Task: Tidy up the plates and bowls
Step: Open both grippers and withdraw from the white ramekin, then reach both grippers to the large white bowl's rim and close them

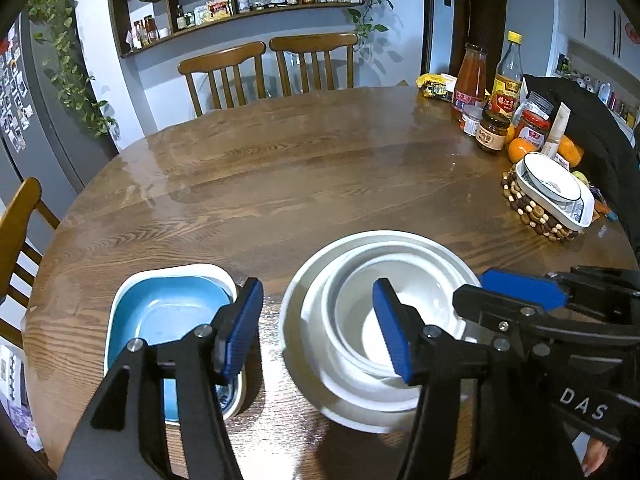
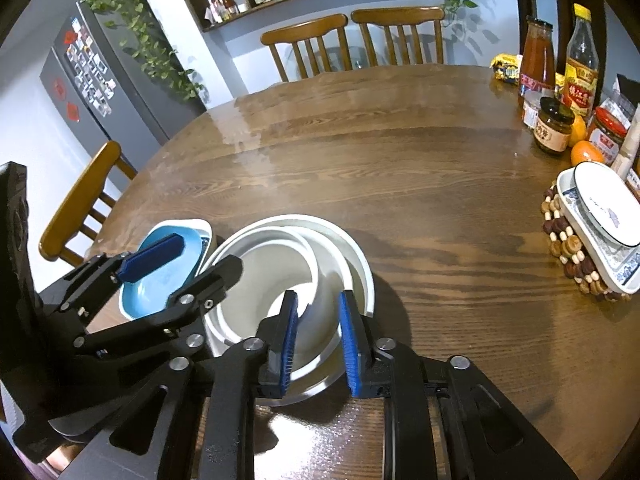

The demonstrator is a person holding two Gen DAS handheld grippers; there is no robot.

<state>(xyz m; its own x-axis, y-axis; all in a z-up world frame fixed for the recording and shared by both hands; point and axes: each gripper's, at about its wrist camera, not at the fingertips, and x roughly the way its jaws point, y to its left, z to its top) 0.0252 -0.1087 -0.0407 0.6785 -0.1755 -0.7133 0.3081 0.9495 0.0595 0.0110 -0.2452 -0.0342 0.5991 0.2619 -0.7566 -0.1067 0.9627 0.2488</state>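
Note:
A stack of nested white bowls (image 1: 376, 320) (image 2: 280, 272) sits near the front edge of the round wooden table (image 1: 280, 168). Left of it is a blue square dish (image 1: 168, 320) (image 2: 164, 272) resting in a white one. My left gripper (image 1: 318, 328) is open; one finger is over the blue dish, the other over the bowls. My right gripper (image 2: 318, 340) straddles the near rim of the white bowls, its jaws narrow with the rim between the pads. It also shows in the left wrist view (image 1: 520, 296).
A white square dish with a blue-rimmed plate (image 1: 554, 192) (image 2: 604, 224) sits on a beaded trivet at the right. Behind it are sauce bottles, jars (image 1: 492, 128) and oranges. Wooden chairs (image 1: 264, 72) stand at the far and left sides.

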